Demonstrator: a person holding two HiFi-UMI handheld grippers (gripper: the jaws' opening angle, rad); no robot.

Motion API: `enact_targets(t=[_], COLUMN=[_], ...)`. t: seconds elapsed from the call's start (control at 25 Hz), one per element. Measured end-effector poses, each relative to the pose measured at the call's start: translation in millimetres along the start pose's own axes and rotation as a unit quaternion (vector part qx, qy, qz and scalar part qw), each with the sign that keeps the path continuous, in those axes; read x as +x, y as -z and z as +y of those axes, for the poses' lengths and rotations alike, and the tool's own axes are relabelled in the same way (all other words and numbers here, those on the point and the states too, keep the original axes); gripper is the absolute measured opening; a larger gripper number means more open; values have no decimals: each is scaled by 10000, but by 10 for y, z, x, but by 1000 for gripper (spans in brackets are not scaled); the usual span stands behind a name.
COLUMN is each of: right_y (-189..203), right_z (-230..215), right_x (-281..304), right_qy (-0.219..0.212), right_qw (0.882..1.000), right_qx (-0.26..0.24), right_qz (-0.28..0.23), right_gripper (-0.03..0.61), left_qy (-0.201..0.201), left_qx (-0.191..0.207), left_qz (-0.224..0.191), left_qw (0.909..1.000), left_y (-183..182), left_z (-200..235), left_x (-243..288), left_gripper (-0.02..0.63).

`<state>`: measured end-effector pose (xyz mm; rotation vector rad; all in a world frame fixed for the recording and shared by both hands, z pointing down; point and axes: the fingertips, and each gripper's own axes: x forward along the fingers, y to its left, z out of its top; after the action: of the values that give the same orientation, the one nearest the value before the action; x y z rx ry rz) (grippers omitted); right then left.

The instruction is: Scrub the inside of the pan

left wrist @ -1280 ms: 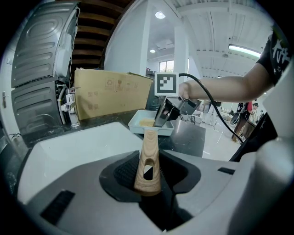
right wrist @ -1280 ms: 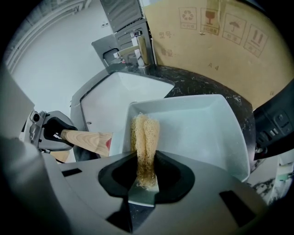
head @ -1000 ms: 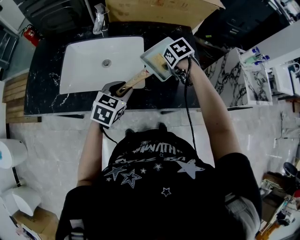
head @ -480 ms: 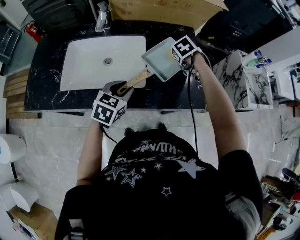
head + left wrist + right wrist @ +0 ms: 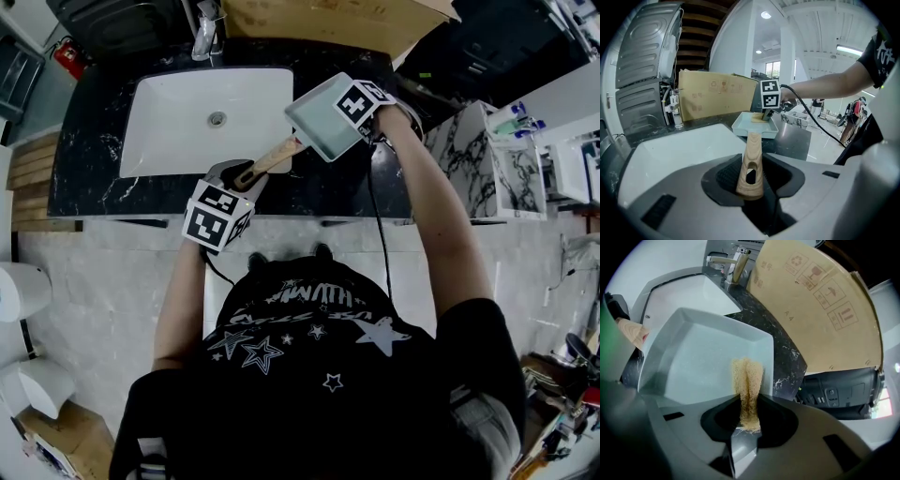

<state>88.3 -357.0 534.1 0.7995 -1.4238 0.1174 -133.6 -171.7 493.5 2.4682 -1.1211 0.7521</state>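
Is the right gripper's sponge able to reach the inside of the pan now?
Likely yes: the sponge in the right gripper hangs over the open pan; nothing covers it, and the left gripper holds the handle.

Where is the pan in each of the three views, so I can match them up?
Head view: pan top centre, over the counter right of the sink.
Left gripper view: pan centre, beyond its handle; sink lower left.
Right gripper view: pan fills left-centre; sink upper left.
Shared landmark: the sink.
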Motion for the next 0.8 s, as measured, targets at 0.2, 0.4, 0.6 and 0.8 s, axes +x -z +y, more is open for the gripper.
enact_targets(t=[0.2, 0.4, 0.6, 0.8], right_y=[63, 48, 3, -38], right_z=[15, 189, 415, 627], right_x=[-6, -42, -137, -228], right_qy=[-221, -696, -918, -1182], right_qw=[9990, 9959, 9943, 9918], right_qx=[321, 548, 534, 486], right_qz=[219, 205, 130, 70], right_gripper=[81, 81, 81, 83], left_qy=[-27, -73, -117, -127], left_qx=[-3, -13, -14, 3], left_qz=[24, 25, 12, 18], left_qw=[10000, 10000, 9999, 9999], left_y=[-3, -5, 1, -1], left_z=[3, -5, -5, -13], left_x=[4, 6, 8, 11], left_gripper=[137, 138, 140, 140])
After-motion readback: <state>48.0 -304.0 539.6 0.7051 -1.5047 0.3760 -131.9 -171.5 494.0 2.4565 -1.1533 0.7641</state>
